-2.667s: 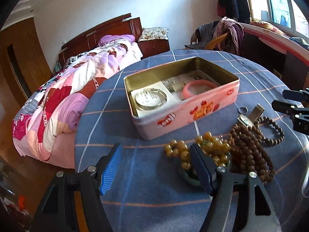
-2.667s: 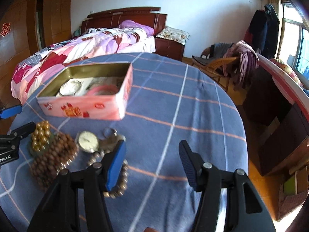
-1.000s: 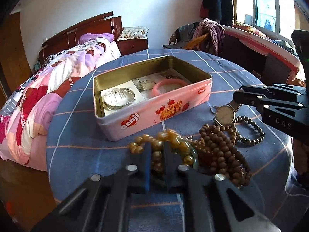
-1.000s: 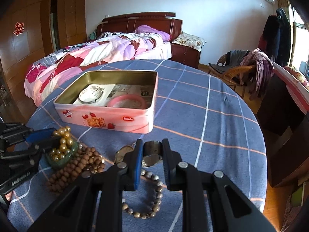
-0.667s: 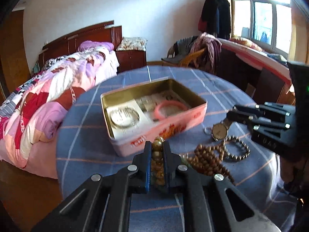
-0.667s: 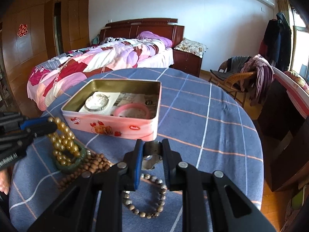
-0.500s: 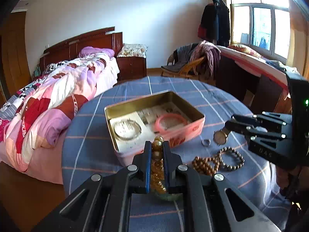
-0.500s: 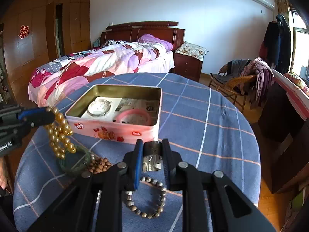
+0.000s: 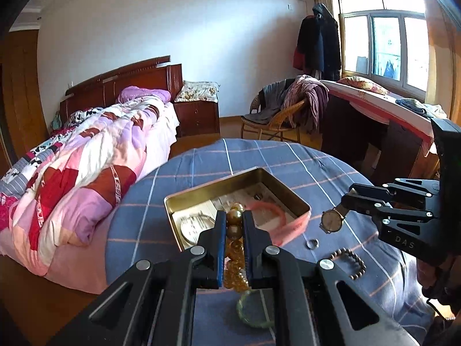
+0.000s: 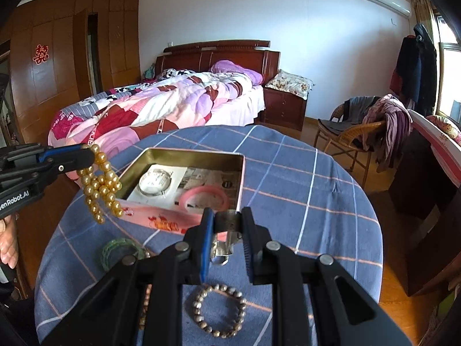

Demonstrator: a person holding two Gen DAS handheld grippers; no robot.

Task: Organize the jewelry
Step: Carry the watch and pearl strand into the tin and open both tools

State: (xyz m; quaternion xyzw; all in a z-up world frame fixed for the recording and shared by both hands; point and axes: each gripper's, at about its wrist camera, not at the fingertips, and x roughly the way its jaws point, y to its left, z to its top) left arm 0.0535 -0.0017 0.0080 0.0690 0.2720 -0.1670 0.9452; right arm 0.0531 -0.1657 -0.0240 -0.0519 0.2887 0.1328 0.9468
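Both grippers have climbed since a moment ago: the golden bead strand (image 10: 99, 181) has come right off the cloth and now swings free, and the wristwatch (image 9: 332, 221) has gone up with the other hand. The left gripper (image 9: 232, 225) is clamped tight on the golden bead strand, fingers closed to the width of a bead, with loops dangling just off the near left corner of the pink tin (image 10: 178, 216). The right gripper (image 10: 227, 225) is pinched on the watch's mesh strap, its fingers only the strap's width apart, the dial hanging below, just off the tin's near right corner.

So the step in hand looks like the carry: two pieces lifted, both headed for the tin. Inside it already lie a silver bangle (image 10: 155, 183) towards the left wall and a pink bangle (image 10: 204, 197) by the near wall.

Left behind on the blue checked tablecloth (image 10: 302, 190), towards its near edge: a green jade bangle (image 10: 119, 250), a small ring (image 9: 312, 243), a pale bead bracelet (image 10: 220, 311). Brown beads peek out behind the right gripper's frame.

Next, I'd say, each hand needs to travel forward over the rim and release low. The beads swing, so a dangling loop could snag the tin's edge.
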